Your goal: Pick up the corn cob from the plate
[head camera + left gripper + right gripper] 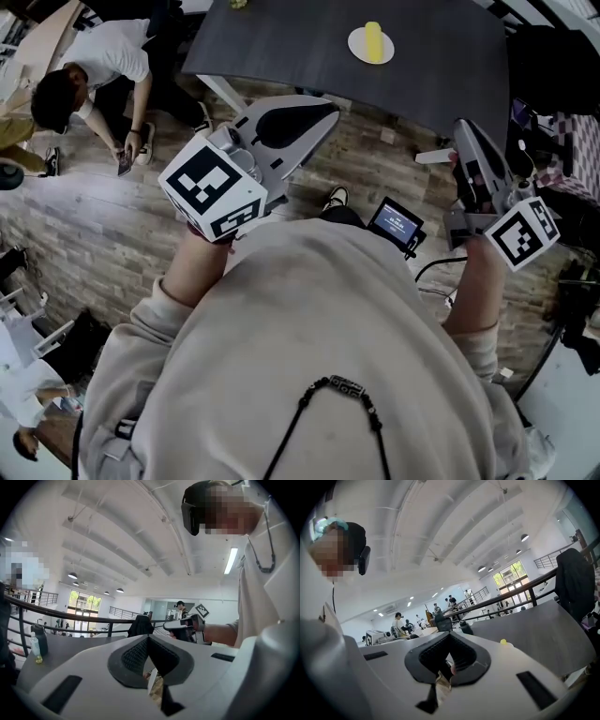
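The corn cob (373,41) lies on a white plate (355,44) far back on the dark table (281,37), well apart from the left gripper (328,112) and right gripper (462,128), both with jaws pressed together, empty, near the table's front edge.

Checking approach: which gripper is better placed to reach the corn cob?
Probably left: the left gripper points toward the plate holding the corn cob and looks nearer than the right gripper; both shut.
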{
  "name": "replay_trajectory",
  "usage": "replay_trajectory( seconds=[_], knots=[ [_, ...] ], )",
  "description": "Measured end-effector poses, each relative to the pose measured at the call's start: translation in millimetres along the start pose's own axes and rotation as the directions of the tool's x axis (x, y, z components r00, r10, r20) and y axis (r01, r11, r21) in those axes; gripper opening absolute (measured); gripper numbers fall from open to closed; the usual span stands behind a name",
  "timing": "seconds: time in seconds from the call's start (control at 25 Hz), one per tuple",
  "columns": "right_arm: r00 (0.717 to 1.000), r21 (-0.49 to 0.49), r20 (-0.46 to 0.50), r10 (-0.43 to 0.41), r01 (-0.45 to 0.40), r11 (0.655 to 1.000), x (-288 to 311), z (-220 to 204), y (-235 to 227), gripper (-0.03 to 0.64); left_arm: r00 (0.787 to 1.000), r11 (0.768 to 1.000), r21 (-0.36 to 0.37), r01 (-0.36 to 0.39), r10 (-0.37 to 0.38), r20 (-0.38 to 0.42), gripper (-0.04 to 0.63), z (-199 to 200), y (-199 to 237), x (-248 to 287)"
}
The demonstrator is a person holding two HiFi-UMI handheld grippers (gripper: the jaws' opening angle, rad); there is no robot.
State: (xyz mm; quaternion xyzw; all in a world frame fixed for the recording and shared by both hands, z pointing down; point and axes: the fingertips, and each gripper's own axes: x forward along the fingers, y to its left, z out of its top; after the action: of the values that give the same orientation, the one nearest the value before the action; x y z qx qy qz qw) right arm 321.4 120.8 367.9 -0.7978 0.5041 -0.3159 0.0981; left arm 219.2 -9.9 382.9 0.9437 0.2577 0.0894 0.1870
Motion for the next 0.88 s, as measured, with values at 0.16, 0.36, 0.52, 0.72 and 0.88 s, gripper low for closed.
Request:
replay_trajectory(
  seconds=[0.16, 0.36, 0.52, 0.72, 0.88],
  knots=[
    [1.000, 0.010, -0.015, 0.010, -0.010, 1.000, -1.0, 12.7, -46.6, 0.008, 0.999, 1.000, -0.018, -0.004, 0.004, -0.033, 0.000, 3.6, 2.6, 43.5],
    [1.000, 0.061, -0.022, 0.009, -0.007, 0.998, -10.9, 23.5, -108.5, 0.008, 0.995, 0.999, -0.007, -0.036, 0.036, -0.095, 0.000, 2.6, 17.3, 94.6],
    [1.000, 0.095, -0.015, 0.008, -0.007, 0.995, -17.1, 29.3, -132.1, 0.008, 0.992, 0.998, -0.003, -0.056, 0.055, -0.114, 0.000, 20.0, 37.1, 113.5],
    [1.000, 0.051, 0.026, -0.009, 0.007, 0.999, -21.0, 1.0, -66.3, 0.008, 0.998, 1.000, -0.005, 0.004, -0.004, -0.063, 0.000, 14.9, 21.2, 52.5],
    [0.999, 0.035, 0.031, -0.035, 0.033, 0.999, -21.4, -32.4, -40.3, 0.008, 0.996, 0.998, -0.032, 0.062, -0.064, -0.061, 0.000, -21.1, 18.7, 30.3]
  ],
)
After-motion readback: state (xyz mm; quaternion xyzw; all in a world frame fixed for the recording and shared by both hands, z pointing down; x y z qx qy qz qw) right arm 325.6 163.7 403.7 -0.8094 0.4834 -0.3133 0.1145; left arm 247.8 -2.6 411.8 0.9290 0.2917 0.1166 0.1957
